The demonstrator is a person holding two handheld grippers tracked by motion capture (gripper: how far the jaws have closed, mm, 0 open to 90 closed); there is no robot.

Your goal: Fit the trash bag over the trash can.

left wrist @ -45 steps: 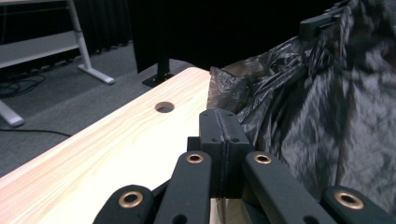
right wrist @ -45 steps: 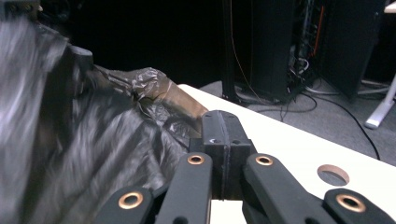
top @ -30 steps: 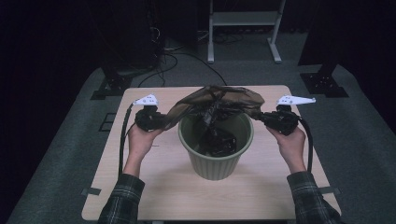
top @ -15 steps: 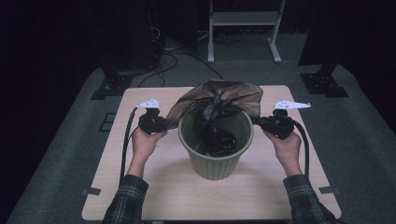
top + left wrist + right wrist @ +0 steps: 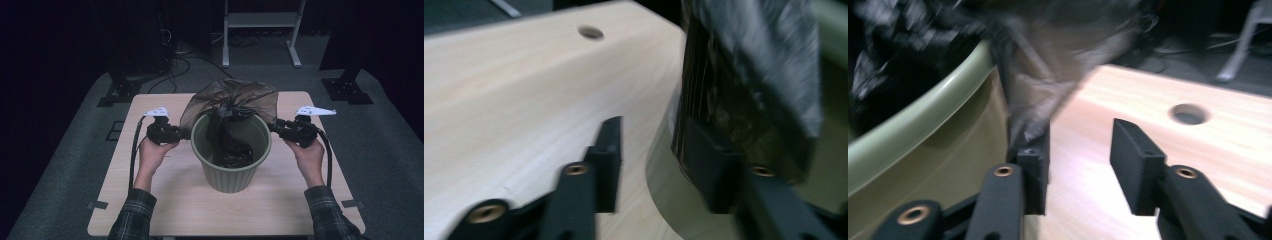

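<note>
flanking the green bin (image 5: 231,160), left gripper (image 5: 181,133) and right gripper (image 5: 278,126) have just parted their jaws, the dark bag (image 5: 231,102) no longer pinched.

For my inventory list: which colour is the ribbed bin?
Pale olive green bin, clearest in the high view.
</note>
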